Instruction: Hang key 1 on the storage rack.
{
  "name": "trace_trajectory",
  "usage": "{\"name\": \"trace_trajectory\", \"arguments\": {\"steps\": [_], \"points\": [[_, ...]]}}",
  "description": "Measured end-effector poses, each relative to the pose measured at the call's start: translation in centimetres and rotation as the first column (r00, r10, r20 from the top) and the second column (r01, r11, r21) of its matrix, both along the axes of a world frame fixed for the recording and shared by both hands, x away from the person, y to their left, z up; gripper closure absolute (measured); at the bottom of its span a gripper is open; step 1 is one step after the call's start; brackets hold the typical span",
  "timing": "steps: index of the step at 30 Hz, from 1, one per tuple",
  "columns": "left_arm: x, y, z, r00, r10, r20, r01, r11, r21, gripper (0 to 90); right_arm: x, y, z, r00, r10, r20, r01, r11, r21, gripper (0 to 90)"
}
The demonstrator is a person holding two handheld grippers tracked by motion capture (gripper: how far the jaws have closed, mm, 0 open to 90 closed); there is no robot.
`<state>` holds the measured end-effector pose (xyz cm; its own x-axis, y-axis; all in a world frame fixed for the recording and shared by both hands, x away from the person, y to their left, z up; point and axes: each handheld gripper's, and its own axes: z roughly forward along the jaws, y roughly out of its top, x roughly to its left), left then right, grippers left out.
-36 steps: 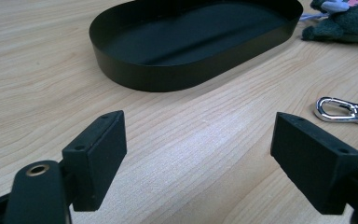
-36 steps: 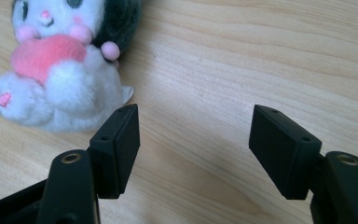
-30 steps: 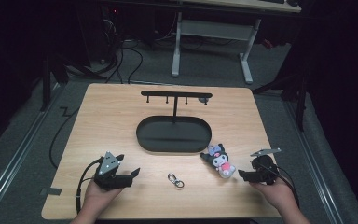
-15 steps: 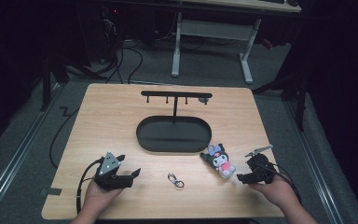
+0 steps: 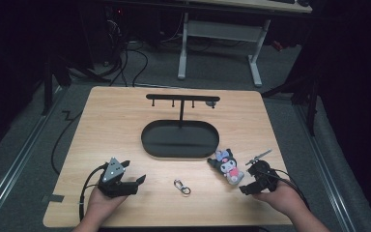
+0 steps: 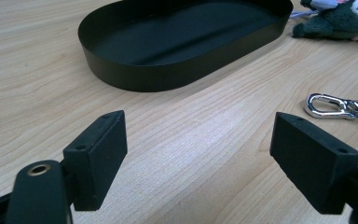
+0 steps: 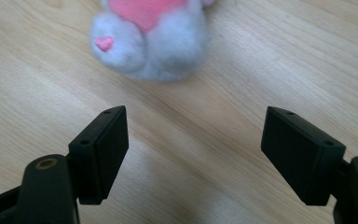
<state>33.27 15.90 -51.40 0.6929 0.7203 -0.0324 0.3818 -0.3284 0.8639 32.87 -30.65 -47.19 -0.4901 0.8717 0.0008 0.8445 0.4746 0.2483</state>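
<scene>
A small plush toy, black, white and pink, lies on the wooden table right of centre. My right gripper sits just right of it, pointing at it. In the right gripper view the plush toy's pale base lies ahead of the right gripper. Its jaws have just been opening and stand wide apart, with bare wood between them. My left gripper rests open at the front left. In its own view the left gripper holds nothing. A silver clip lies to its right.
A black oval tray sits mid-table. Behind it stands a black rack with small hooks. The plush toy shows past the tray's right end. Bare wood lies between the grippers. The table's front edge is close under both hands.
My right gripper has shifted slightly beside the plush toy and its jaws stand wider. The left gripper, clip, tray and toy have not moved.
</scene>
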Motion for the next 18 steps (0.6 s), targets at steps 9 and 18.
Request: {"name": "trace_trajectory", "arguments": {"steps": [9,18], "points": [[0.0,0.0,0.0,1.0000,-0.004,0.003,0.004,1.0000,0.002,19.4,0.6,1.4,0.0,0.9995,0.031,-0.003,-0.031,0.999,0.013,21.0],[0.0,0.0,0.0,1.0000,-0.007,0.004,0.007,1.0000,0.002,19.4,1.5,2.7,-0.2,0.9997,0.021,-0.010,-0.021,1.000,0.013,19.8]]}}
